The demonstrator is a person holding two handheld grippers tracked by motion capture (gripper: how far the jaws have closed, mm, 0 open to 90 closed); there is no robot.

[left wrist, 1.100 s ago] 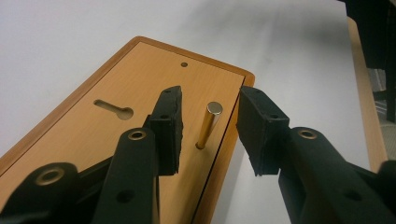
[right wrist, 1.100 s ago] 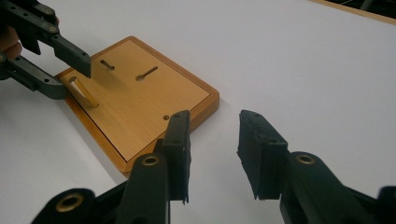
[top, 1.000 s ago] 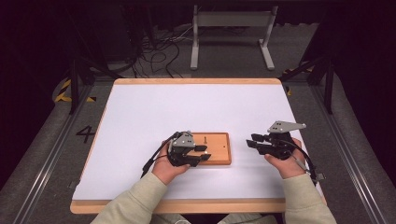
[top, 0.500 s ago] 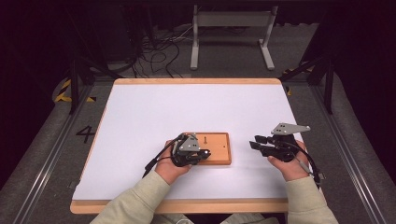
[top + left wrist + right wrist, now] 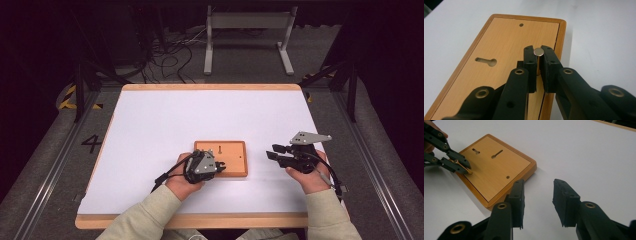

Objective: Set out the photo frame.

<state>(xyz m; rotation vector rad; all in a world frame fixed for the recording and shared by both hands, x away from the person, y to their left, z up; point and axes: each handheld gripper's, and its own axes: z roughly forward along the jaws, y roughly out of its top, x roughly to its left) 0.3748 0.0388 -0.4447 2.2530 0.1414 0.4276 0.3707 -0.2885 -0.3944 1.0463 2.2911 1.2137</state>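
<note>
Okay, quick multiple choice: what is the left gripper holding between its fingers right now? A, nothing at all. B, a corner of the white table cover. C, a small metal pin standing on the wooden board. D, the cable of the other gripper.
C: in the left gripper view, the left gripper has its fingers pressed on both sides of a small metal pin that stands over the wooden board.

A small metal pin [image 5: 538, 53] with a flat, round, silver top stands upright on a wooden board [image 5: 231, 150], near the board's edge at about 8 o'clock in the high view. The board is a flat, light-brown rectangle with a darker rounded rim, lying on the white table. Its face has two keyhole-shaped slots [image 5: 496, 154] and one small round hole [image 5: 507, 177].
</note>
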